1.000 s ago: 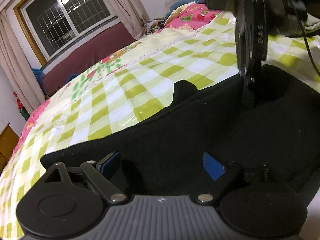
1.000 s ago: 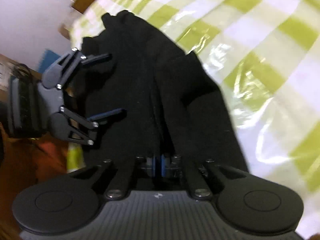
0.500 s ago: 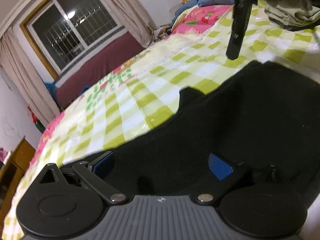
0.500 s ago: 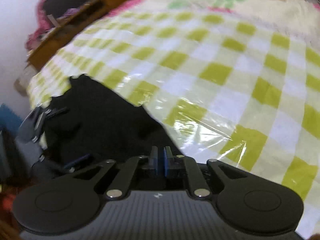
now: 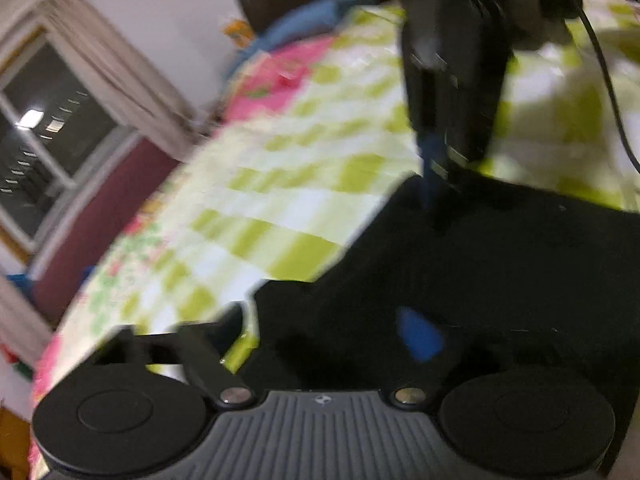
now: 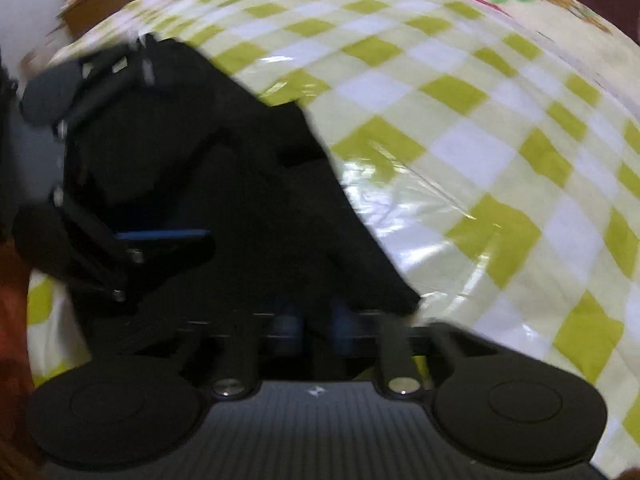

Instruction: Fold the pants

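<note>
Left wrist view, blurred: the black pants (image 5: pixel 500 264) lie spread on the bed (image 5: pixel 280 184), which is covered by a glossy green-and-white checked sheet. The left hand-held gripper (image 5: pixel 320 336) sits low over the near edge of the pants with its two fingers set wide apart; the blue-padded fingertip (image 5: pixel 418 338) on one side is over the black cloth, while the other finger hangs at the pants' edge, partly over the sheet. No cloth shows between them. Beyond the pants' far edge the right hand-held gripper (image 5: pixel 432 184) comes down from above, its blue tip touching the pants near the corner where cloth meets sheet. Past the pants, toward the head of the bed, lies a pink floral patch (image 5: pixel 280 80) of bedding and a blue pillow (image 5: pixel 312 20). A window (image 5: pixel 36 136) with a pale curtain (image 5: pixel 112 68) stands off to the side of the bed.

The right wrist view shows the right hand-held gripper (image 6: pixel 316 326) with its blue pads drawn close together at the pants' (image 6: pixel 248 184) near corner; the fingers look closed on a bit of the black fabric, though blur and darkness make the pinch hard to confirm. Across the pants from it is the left hand-held gripper (image 6: pixel 160 152), fingers spread wide over the cloth. The checked sheet (image 6: pixel 460 140) fills the rest of that view beside the pants.
</note>
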Tool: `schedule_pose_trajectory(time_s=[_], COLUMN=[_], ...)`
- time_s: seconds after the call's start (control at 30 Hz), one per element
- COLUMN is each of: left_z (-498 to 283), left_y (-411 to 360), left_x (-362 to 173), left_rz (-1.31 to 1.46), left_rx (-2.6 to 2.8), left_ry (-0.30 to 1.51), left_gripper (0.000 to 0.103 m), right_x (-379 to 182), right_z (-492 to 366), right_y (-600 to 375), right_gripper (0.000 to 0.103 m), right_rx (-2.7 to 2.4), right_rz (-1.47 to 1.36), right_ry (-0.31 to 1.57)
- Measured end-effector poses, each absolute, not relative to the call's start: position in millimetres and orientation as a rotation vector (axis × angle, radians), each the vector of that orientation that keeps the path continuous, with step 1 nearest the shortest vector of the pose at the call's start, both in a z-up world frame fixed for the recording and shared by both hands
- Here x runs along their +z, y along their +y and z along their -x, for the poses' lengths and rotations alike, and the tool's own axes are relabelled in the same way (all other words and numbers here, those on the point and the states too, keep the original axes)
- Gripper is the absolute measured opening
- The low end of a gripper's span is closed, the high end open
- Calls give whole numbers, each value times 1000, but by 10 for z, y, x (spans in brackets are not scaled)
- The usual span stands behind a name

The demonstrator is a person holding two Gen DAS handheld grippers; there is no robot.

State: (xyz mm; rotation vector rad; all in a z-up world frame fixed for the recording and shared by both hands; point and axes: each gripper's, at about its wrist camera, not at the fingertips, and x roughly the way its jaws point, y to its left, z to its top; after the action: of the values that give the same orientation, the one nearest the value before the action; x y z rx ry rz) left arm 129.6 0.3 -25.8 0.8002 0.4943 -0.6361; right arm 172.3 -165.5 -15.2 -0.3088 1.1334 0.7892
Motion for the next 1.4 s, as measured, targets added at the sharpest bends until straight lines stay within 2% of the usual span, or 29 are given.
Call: schedule_pose_trajectory(time_s=[0.03, 0.07, 0.13, 0.23, 0.37, 0.43, 0.5, 0.53, 0.6, 0.63, 0.67, 0.8, 0.93, 1.0, 1.03, 1.07, 1.13, 1.2, 1.23, 1.27, 1.4], left_z=[-1335, -1342, -1307, -1386, -1774, -1832, -1749, -1718, -1667, -1640, -1611, -1378, -1093, -1000, -973, -955, -934, -888, -863, -834, -723], left_y=[-21, -34, -44, -31, 22, 10, -18, -16, 59, 125, 196, 492, 668, 726, 756, 793, 843, 871, 885, 869, 965], left_x=[-257, -248, -221, -136, -263, -419, -415, -375, -248, -174, -109, -19, -288, -250, -213, -188, -171, -131, -102, -82, -18], left_rz=[-790, -785, -819, -781, -662, -677, -710, -712, -686, -666, -648, -624, -678, -668, -658, -649, -654, -652, -649, -648, -633], left_rx=[-668, -684, -674, -598, -416, -380, -365, -352, -320, -306, -299, -277, -232, -228, -226, -221, -205, -198, -196, -193, -186], left_ry=[533, 551, 524, 496, 572, 594, 559, 544, 526, 524, 525, 555, 656, 660, 666, 673, 678, 675, 673, 671, 659], left_gripper=[57, 55, 42, 35, 34, 37, 38, 44, 55, 56, 56, 65, 66, 66, 66, 66, 66, 66, 66, 66, 66], right_x=[-146, -127, -55, 88, -77, -273, -237, -141, -5, 35, 47, -139, -547, -684, -736, -765, -769, -700, -682, -663, -641], right_z=[-1727, -1708, -1664, -1703, -1957, -2023, -1940, -1838, -1644, -1555, -1462, -1165, -1198, -1276, -1325, -1363, -1420, -1433, -1448, -1437, -1437], right_y=[-1664, -1660, -1650, -1673, -1705, -1687, -1748, -1850, -2075, -2200, -2315, -2562, -2467, -2389, -2361, -2345, -2324, -2254, -2231, -2232, -2284], right_gripper=[3, 3, 2, 1, 0, 0, 1, 5, 18, 34, 44, 48, 49, 53, 60, 63, 63, 42, 22, 18, 15], right_rx=[777, 767, 755, 712, 555, 507, 490, 476, 445, 427, 420, 418, 482, 498, 510, 516, 504, 496, 482, 483, 481], right_rz=[292, 297, 303, 285, 206, 147, 88, 25, -86, -136, -187, -393, -626, -705, -742, -779, -841, -790, -756, -734, -654], right_ry=[1142, 1138, 1119, 1051, 961, 977, 946, 912, 882, 874, 873, 940, 998, 989, 977, 965, 950, 935, 947, 962, 1002])
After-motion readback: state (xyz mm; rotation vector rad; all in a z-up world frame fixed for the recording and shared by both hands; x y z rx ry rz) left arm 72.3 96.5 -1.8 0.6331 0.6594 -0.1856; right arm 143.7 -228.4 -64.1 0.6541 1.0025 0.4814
